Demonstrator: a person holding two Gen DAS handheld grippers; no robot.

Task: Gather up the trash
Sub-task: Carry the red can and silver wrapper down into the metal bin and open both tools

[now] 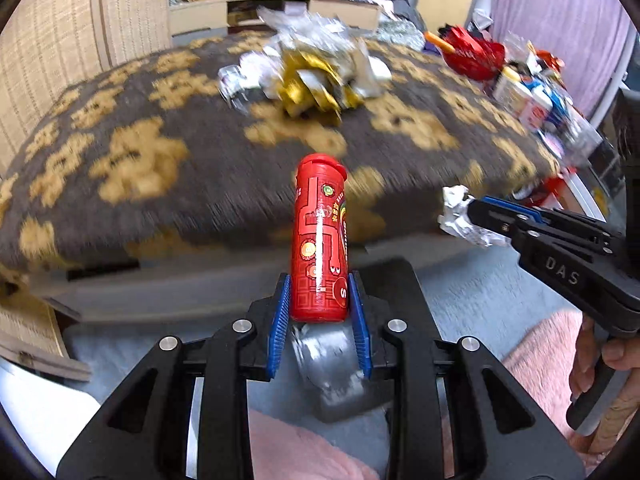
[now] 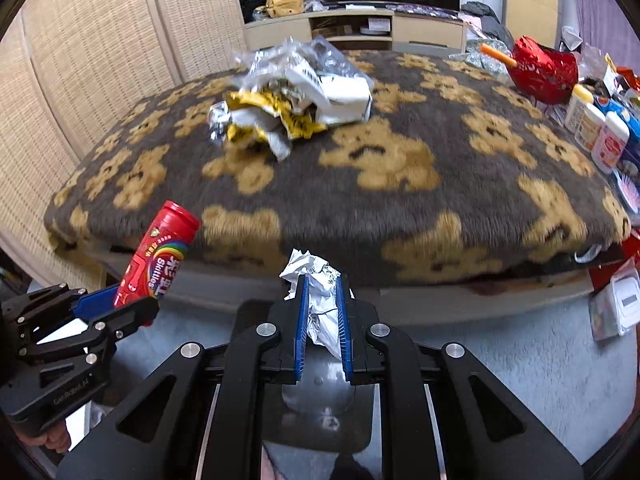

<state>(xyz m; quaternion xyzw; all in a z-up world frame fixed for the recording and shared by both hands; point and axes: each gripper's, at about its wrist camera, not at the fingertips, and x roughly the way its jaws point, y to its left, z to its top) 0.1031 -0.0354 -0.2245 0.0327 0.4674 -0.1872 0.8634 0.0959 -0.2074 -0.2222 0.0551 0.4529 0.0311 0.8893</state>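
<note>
My left gripper [image 1: 320, 292] is shut on a red Skittles tube [image 1: 322, 236], which stands upright between the blue pads; the same tube [image 2: 160, 256] leans at the left of the right wrist view. My right gripper [image 2: 323, 284] is shut on a crumpled white wrapper [image 2: 320, 300], and that wrapper [image 1: 460, 216] shows at the right in the left wrist view, held off the bed's front edge. A heap of silver, white and gold wrappers [image 1: 316, 76] [image 2: 292, 96] lies on the far middle of the brown bear-pattern blanket [image 1: 160, 168] [image 2: 400, 200].
A red foil bag [image 2: 540, 68] and several small bottles and packets [image 2: 600, 132] crowd the bed's right edge. A woven screen [image 2: 100, 60] stands at the left. Grey floor [image 2: 500, 360] lies below the bed, with a white box [image 2: 616, 308] at the right. A low shelf [image 2: 352, 28] stands behind.
</note>
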